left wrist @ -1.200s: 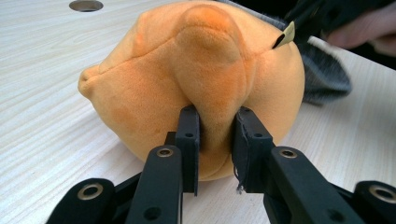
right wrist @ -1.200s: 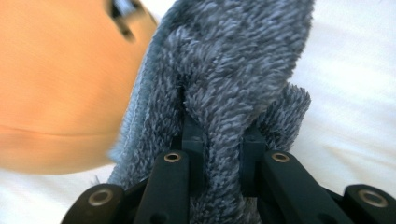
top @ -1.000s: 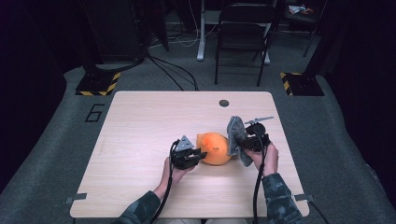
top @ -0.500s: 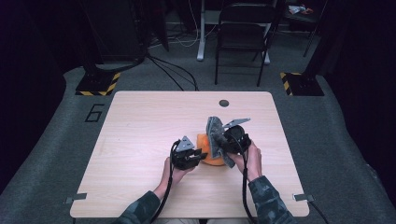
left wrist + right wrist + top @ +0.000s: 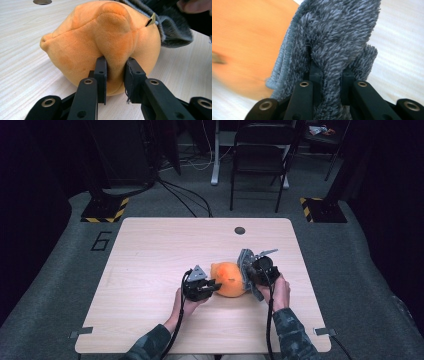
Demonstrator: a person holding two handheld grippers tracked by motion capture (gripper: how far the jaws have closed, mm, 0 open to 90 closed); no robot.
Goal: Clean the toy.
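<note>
left gripper point(image 5: 115, 75) pinches a fold of the round orange plush toy point(image 5: 229, 279); right gripper point(image 5: 329, 82) clamps a fluffy grey cloth point(image 5: 337, 37) against the toy's side on the table point(image 5: 150, 250).

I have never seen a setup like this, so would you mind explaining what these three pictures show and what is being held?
A person sits at a wooden table and holds a hand-operated two-jaw gripper in each hand. There is no robot arm.

The high view is taken from a fixed camera above the table. The other two pictures come from cameras that ride on the grippers and look along their black jaws.

On the table lies an orange plush toy. The left gripper is shut on a fold of the toy. The right gripper is shut on a grey cloth, which sits against the toy's side, as if to wipe it.
</note>
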